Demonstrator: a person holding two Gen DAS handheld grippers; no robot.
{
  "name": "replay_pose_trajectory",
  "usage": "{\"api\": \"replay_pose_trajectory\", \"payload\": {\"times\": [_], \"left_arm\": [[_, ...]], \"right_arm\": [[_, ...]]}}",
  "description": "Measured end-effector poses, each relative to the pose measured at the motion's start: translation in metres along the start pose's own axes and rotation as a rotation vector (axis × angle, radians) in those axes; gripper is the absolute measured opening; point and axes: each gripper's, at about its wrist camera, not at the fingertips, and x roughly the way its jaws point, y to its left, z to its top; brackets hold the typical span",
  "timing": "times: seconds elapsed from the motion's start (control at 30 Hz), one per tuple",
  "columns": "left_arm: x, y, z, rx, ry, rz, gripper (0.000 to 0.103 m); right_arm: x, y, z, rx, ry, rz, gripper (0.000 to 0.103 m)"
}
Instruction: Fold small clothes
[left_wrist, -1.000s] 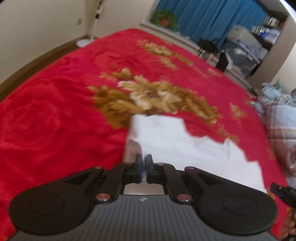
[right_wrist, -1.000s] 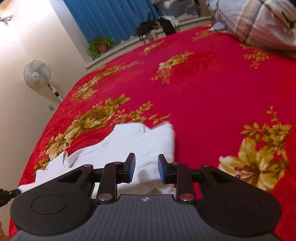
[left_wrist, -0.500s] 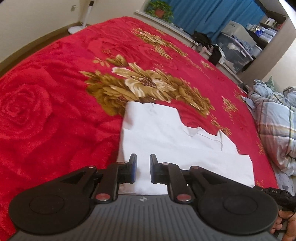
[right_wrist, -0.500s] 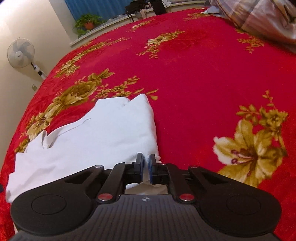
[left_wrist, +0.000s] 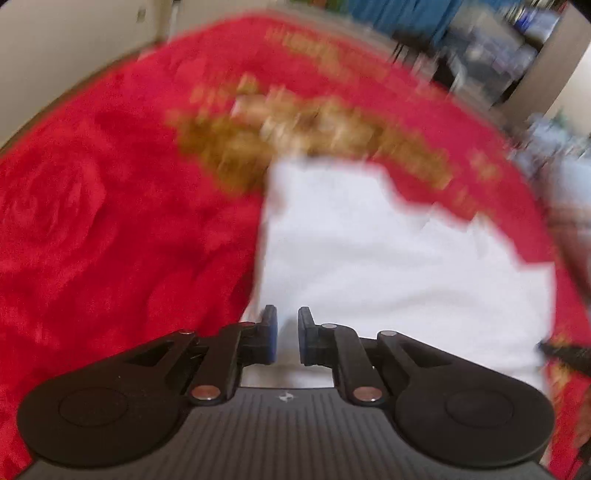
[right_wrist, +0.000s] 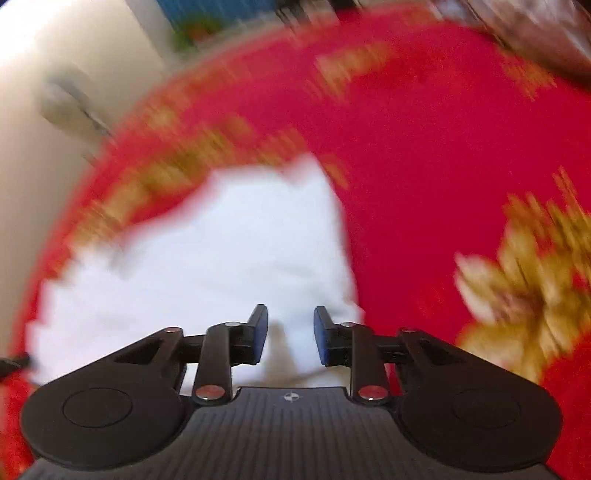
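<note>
The left gripper (left_wrist: 287, 334) points toward 12 o'clock in its own view, its blue-padded fingers (left_wrist: 269, 334) parted by a narrow gap with nothing between them. The right gripper (right_wrist: 290, 334) also points toward 12 o'clock, its fingers (right_wrist: 258, 334) spread wider, likewise gripping nothing. At 3 o'clock in the left view a dark tip of the right gripper shows, blurred.
</note>
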Motion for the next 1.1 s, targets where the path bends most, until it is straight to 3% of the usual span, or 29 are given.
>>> {"api": "replay_pose_trajectory", "payload": {"times": [0.1, 0.2, 0.33, 0.5, 0.6, 0.73, 0.87, 1.1], "left_arm": [[-0.023, -0.010, 0.000, 0.043, -0.057, 0.029, 0.013], [-0.062, -0.023, -0.004, 0.101, -0.144, 0.039, 0.026], [-0.109, -0.039, -0.023, 0.156, -0.183, 0.043, 0.027], [-0.167, -0.044, -0.080, 0.199, -0.215, 0.012, 0.027], [-0.188, -0.035, -0.122, 0.149, -0.203, -0.021, 0.027], [-0.191, -0.020, -0.171, 0.088, -0.166, -0.009, 0.027], [-0.173, 0.000, -0.204, 0.026, -0.041, 0.047, 0.026], [-0.159, 0.013, -0.215, -0.002, 0.064, 0.021, 0.027]], "right_arm": [[-0.005, -0.002, 0.001, 0.005, -0.044, -0.015, 0.005], [-0.028, 0.005, -0.001, -0.056, -0.110, -0.090, 0.024], [-0.073, 0.003, -0.006, -0.068, -0.151, -0.049, 0.027], [-0.150, -0.004, -0.029, -0.089, -0.202, 0.012, 0.037], [-0.188, -0.009, -0.055, -0.103, -0.215, 0.044, 0.037], [-0.217, -0.027, -0.096, -0.066, -0.217, 0.063, 0.041], [-0.207, -0.051, -0.132, -0.015, -0.170, 0.034, 0.041], [-0.173, -0.074, -0.151, 0.058, 0.003, 0.024, 0.042]]}}
